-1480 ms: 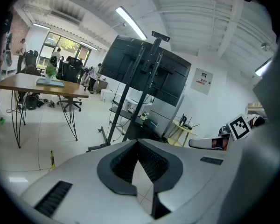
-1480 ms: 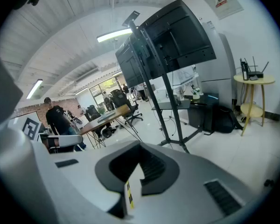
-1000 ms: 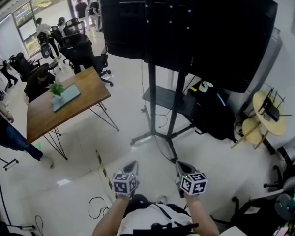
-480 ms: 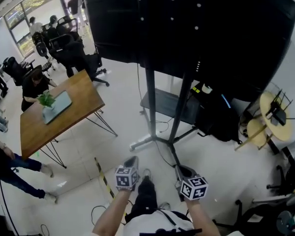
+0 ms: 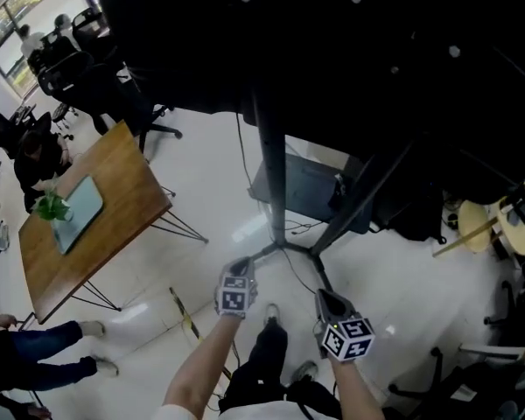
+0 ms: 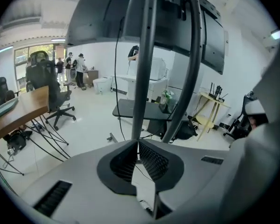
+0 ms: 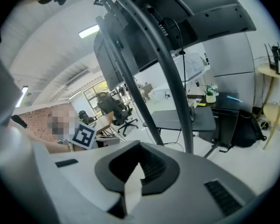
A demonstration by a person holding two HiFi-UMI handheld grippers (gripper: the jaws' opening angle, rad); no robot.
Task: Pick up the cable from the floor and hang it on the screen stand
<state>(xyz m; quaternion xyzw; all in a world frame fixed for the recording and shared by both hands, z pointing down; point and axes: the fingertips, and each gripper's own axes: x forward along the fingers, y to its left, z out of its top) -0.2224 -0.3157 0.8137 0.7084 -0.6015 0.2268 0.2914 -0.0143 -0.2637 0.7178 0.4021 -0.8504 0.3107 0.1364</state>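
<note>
left gripper [image 5: 239, 265]: jaws closed and empty, seen tip to tip in its own view [image 6: 138, 148]; now further ahead than the right one.
right gripper [image 5: 324, 295]: jaws also together with nothing between them [image 7: 139, 164].
change: both grippers have come forward and down towards the foot of the screen stand [image 5: 271, 164]. The dark screen [image 5: 332, 42] now fills far more of the head view.
cable [image 5: 290, 227]: thin dark wires lie on the floor at the stand's foot, just beyond the grippers and touched by neither. Which one is the task's I cannot tell.
head view only: the person's shoe [image 5: 269, 311] near, a striped tape strip [image 5: 184, 315] to its left, the wooden table [image 5: 96, 217] far left.
left gripper view only: a wire hanging down beside the stand pole [image 6: 116, 78], people standing by the far windows.
right gripper view only: the left gripper's marker cube [image 7: 85, 135] at left.
</note>
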